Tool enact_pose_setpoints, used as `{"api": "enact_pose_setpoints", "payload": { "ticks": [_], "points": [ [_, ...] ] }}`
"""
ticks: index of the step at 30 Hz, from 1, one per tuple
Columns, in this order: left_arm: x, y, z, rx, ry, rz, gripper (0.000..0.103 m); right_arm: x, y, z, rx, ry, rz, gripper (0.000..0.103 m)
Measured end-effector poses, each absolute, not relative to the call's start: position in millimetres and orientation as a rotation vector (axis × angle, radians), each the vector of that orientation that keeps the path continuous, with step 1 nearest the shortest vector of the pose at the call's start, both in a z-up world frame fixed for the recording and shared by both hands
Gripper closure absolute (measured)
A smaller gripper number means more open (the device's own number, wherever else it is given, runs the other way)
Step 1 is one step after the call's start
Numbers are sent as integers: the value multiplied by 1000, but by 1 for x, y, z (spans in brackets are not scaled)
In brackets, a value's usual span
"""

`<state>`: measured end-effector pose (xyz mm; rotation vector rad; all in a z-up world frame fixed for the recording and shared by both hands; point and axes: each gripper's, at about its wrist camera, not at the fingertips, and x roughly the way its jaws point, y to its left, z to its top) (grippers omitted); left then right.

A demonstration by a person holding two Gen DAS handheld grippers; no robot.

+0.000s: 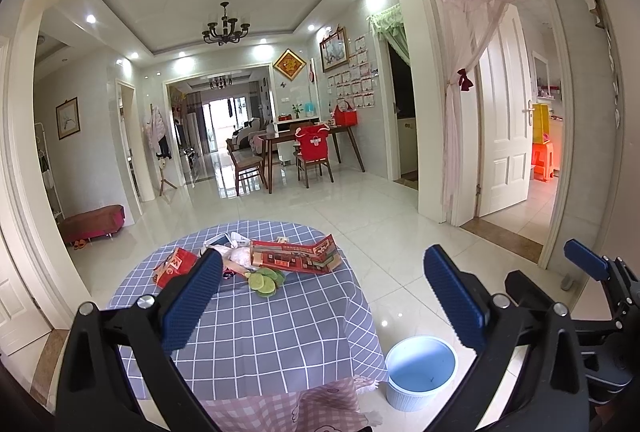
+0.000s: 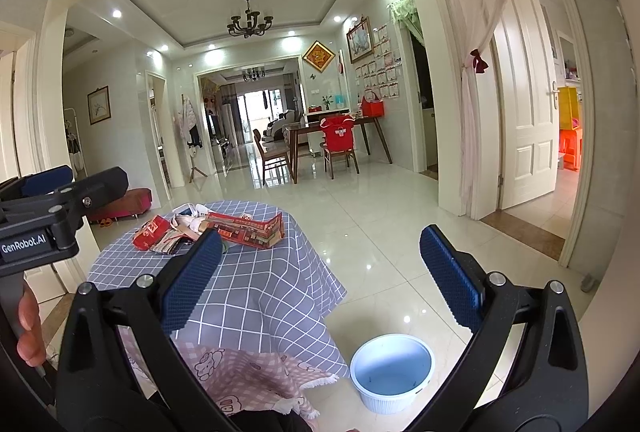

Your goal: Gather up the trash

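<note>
Trash is lying in a loose heap at the far end of a small round table draped in a grey-blue checked cloth (image 1: 256, 336): a flattened red printed cardboard box (image 1: 296, 257) at the far right, a crumpled red snack packet (image 1: 173, 266) at the left, white wrappers and crumpled paper (image 1: 234, 250) between them, and pale green round slices (image 1: 265, 282) just near of the box. A white-rimmed round plastic bin with a blue inside (image 1: 420, 372) is standing on the glossy tiled floor, right of the table and near the camera. Both grippers are hovering well short of the heap. The left gripper (image 1: 324, 308) is showing its blue ribbed fingers spread wide with nothing between them; the right gripper (image 2: 320, 280) is likewise gaping and holding nothing.
</note>
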<state>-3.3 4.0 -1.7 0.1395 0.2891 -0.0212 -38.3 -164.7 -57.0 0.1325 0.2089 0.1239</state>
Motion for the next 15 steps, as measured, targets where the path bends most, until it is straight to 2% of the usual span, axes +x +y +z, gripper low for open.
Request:
{"api": "enact_pose_setpoints", "payload": {
  "ticks": [15],
  "points": [
    [-3, 4, -2, 141, 291, -19, 4, -33, -158, -65, 132, 214, 131, 6]
  ]
}}
